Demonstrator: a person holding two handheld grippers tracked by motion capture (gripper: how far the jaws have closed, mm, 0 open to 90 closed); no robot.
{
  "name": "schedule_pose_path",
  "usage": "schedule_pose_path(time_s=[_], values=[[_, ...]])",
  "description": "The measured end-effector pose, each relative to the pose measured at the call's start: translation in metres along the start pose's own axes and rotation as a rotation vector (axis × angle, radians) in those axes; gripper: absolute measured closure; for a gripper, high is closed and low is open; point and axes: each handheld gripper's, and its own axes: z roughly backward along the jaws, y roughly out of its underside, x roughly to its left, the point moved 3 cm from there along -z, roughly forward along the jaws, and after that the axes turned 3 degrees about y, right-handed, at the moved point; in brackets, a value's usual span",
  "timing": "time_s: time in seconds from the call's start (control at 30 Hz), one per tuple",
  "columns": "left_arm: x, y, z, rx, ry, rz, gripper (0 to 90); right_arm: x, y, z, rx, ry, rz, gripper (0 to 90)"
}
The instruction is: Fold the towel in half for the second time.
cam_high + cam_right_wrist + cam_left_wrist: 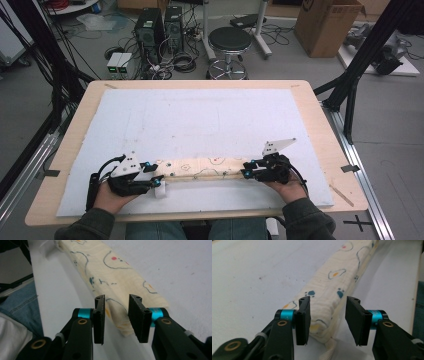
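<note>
Lengthwise near the table's front edge lies a folded cream cloth [200, 169] with printed doodles, resting on a white mat [200, 120]. Left gripper [327, 320] straddles one end, jaws released, not pressing. Right gripper [116, 317] straddles the other end, jaws likewise parted around the fabric.
</note>
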Motion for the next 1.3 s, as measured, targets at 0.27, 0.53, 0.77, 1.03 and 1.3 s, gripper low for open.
schedule_pose_path(time_s=[0.27, 0.53, 0.77, 1.03, 1.3], values=[[-0.002, -0.017, -0.009, -0.025, 0.009, -0.008, 61.0, 0.009, -0.024, 0.006, -0.033, -0.019, 0.034, 64.6], [-0.005, -0.023, -0.049, 0.071, 0.008, -0.04, 82.8, 0.015, -0.044, -0.036, -0.001, -0.06, 0.049, 76.4], [-0.004, -0.013, -0.06, 0.156, 0.021, -0.05, 82.0, 0.021, -0.038, -0.063, 0.078, -0.103, 0.073, 77.6], [-0.001, -0.002, -0.056, 0.189, 0.016, -0.037, 81.1, 0.016, -0.02, -0.061, 0.122, -0.07, 0.08, 77.4], [0.004, 0.006, -0.047, 0.173, 0.023, -0.004, 73.6, 0.008, -0.006, -0.043, 0.107, -0.029, 0.083, 75.1]])
